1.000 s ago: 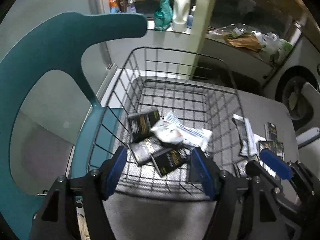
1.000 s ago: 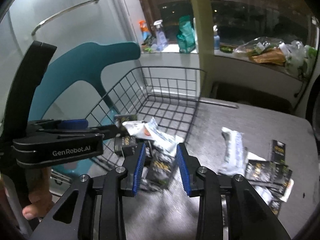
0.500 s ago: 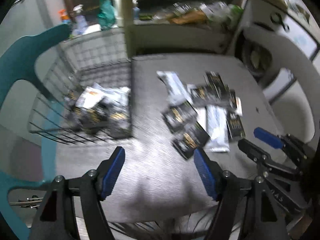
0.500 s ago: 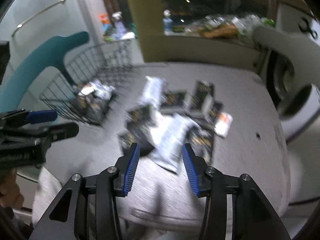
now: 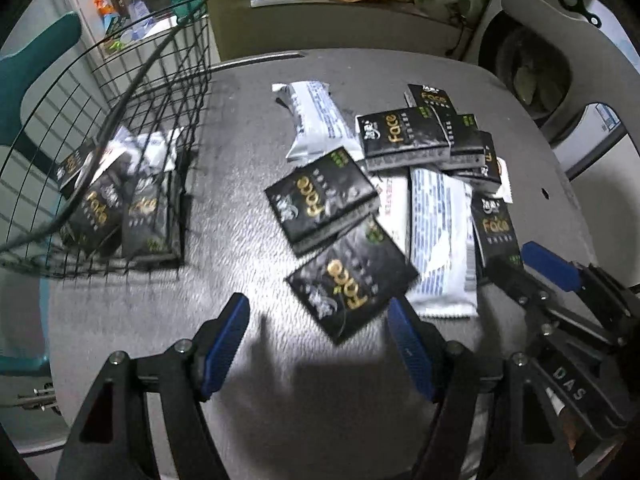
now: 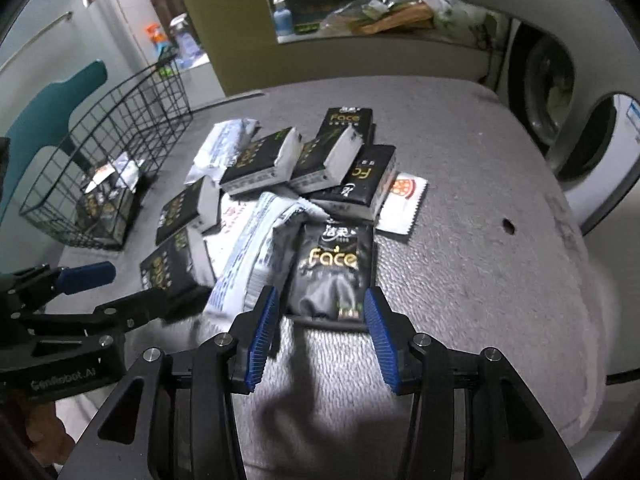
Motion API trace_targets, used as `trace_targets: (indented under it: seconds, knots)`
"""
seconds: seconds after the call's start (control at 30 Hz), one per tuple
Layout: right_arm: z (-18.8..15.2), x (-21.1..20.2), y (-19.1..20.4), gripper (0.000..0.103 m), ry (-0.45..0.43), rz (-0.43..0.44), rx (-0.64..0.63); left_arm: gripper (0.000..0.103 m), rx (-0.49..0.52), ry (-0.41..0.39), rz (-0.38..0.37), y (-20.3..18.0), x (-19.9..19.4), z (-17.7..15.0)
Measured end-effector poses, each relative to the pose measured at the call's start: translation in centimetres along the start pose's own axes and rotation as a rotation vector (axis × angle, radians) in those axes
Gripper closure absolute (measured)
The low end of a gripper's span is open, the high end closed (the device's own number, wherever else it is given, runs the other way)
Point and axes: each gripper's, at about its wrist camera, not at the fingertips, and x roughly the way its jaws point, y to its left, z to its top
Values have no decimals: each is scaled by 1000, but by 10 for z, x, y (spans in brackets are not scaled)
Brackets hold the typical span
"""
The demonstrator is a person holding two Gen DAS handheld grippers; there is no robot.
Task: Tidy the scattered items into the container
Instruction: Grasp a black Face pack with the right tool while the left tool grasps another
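Black "Face" packs (image 5: 320,200) (gold lettering) beside wire basket (image 5: 120,128); both grippers' fingers (image 6: 262,332) spread, empty.

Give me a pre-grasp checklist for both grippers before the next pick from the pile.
1. Left gripper open and empty: ok.
2. Right gripper open and empty: ok.
3. Right target, black pack, lined up ahead of the jaws: ok.
4. Left target, near black pack, centred between the jaws: not ok, it sits toward the right finger.
5. White pouch clear of the right target: not ok, its edge seems to overlap the pack.
6. Basket has room: ok, packs cover only part of its floor.
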Motion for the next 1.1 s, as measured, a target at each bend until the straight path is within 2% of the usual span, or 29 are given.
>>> trace_targets:
  seconds: [0.17, 0.33, 0.63, 0.77, 0.83, 0.9, 0.97, 1.03, 1.1]
  knots:
    - [12, 14, 7, 48, 2, -26, -8, 26, 28, 0, 5, -4, 11, 9]
    - [15, 29, 1, 48, 25, -21, 18, 18, 42, -21, 0, -7, 19, 19]
    - [14, 28, -4, 48, 32, -33, 27, 14, 58, -23, -48, -9, 26, 28]
    - [9, 25, -3, 49, 36, -45, 7, 14, 90, -8, -45, -14, 27, 20]
    - [6, 23, -3, 54, 37, -52, 2, 14, 119, -1, -13, -19, 30, 14]
    - [4, 21, -3, 55, 41, -48, 2, 14, 140, 2, 6, -21, 32, 10]
    - [3, 20, -2, 55, 41, -54, -6, 18, 140, 9, 7, -21, 35, 9]
    - [2, 17, -4, 55, 43, -50, -2, 33, 127, 19, -16, -19, 36, 10]
    - [2, 16, -4, 55, 44, -44, -1, 37, 121, 30, -31, -19, 36, 10]
